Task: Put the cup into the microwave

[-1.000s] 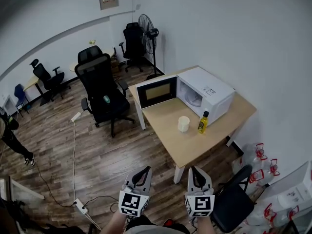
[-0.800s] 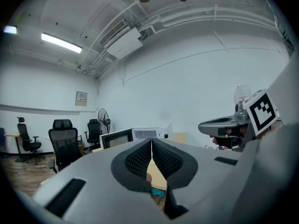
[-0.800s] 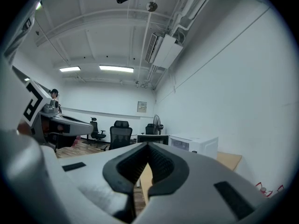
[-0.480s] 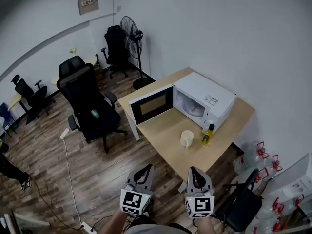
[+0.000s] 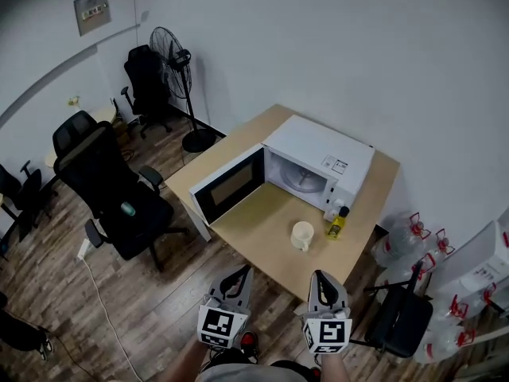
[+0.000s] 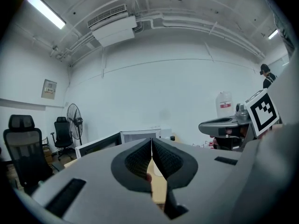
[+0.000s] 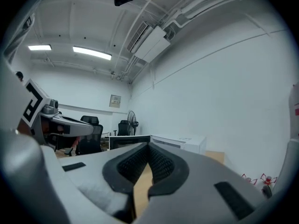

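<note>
A cream cup (image 5: 301, 235) stands on the wooden table (image 5: 246, 228), in front of the white microwave (image 5: 318, 161), whose door (image 5: 227, 185) hangs open to the left. My left gripper (image 5: 240, 277) and right gripper (image 5: 320, 280) are held side by side near the bottom of the head view, short of the table's near edge, both shut and holding nothing. In the left gripper view the jaws (image 6: 151, 143) meet tip to tip, with the microwave (image 6: 140, 135) beyond. The right gripper view shows its jaws (image 7: 148, 147) together too, and the microwave (image 7: 180, 143) ahead.
A yellow bottle (image 5: 337, 223) stands just right of the cup. A black office chair (image 5: 119, 193) sits left of the table, a standing fan (image 5: 176, 70) behind it. A dark chair (image 5: 402, 321) and water jugs (image 5: 413, 241) crowd the right side.
The view has swung and I have come closer to the table: microwave, cup and bottle now sit nearer the middle. Both grippers stay shut and low in the picture.
</note>
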The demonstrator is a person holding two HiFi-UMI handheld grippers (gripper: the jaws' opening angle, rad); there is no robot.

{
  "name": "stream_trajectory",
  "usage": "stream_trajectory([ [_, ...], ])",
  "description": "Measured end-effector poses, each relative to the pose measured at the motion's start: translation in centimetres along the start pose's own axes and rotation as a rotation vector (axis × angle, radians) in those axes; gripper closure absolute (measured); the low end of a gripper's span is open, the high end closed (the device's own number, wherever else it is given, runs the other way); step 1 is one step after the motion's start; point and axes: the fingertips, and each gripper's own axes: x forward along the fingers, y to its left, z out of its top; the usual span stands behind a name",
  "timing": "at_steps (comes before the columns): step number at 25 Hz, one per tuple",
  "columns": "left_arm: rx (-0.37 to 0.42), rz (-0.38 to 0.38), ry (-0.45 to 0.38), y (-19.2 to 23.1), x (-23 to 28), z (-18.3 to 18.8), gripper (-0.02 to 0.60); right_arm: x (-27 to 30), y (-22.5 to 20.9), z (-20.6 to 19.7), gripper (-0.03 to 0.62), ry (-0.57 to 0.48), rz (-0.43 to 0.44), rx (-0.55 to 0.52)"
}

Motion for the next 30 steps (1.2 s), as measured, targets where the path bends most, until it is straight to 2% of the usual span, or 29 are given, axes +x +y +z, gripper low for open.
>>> stream_trajectory([
  [5,0.003,-0.089,-0.002,1.5,2.6,-0.4,0.555,2.0,-0.1,-1.3,0.577,0.026,-0.087,0.008],
  [11,-0.007,-0.141,0.01,2.8,5.4,-1.5,0.555,4.1,-0.7,-2.9,0.577,0.047,-0.147,0.019],
  [20,-0.024,-0.162,0.067,3.8,10.7,-4.7,0.555,8.7,-3.3,-7.4,0.577,0.124,-0.157,0.036],
  [30,-0.071,-0.186,0.159,3.9,17.9,-10.8,0.555,13.9,-6.3,-15.3,0.576,0.237,-0.16,0.071],
])
